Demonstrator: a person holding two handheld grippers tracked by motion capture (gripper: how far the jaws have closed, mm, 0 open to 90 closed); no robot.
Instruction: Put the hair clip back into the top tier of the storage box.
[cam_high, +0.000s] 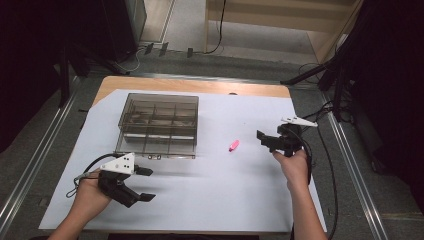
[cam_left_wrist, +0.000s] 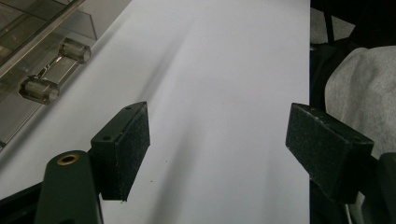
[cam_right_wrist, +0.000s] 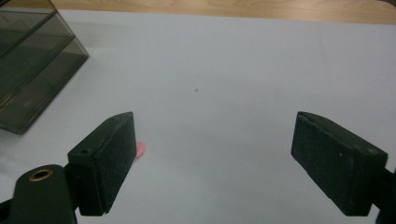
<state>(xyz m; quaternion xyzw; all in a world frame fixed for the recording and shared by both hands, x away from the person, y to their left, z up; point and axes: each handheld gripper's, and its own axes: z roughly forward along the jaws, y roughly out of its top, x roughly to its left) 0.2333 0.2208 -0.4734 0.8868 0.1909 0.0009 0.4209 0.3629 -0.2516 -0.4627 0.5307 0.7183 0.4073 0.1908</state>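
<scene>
The small pink piece (cam_high: 233, 145) lies tilted, its long axis pointing away and slightly right — just beyond the right gripper (cam_high: 263, 138), whose 2 jaws stand apart. The left gripper (cam_high: 145, 184) gapes too, empty, near the smoky clear plastic box (cam_high: 158, 125) — rectangular, gridded.

A wooden table (cam_high: 190, 86) carries a white sheet (cam_high: 225, 190). On the sheet stand a clear box (cam_high: 157, 125) and, well apart, a pink object (cam_high: 233, 145).

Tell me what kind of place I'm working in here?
Probably a lab or data-recording workspace, not a home: a table covered in white paper, dark stands and cables around it, and a person holding a hand-held gripper in each hand, left and right. A clear compartment box sits on the paper.
</scene>
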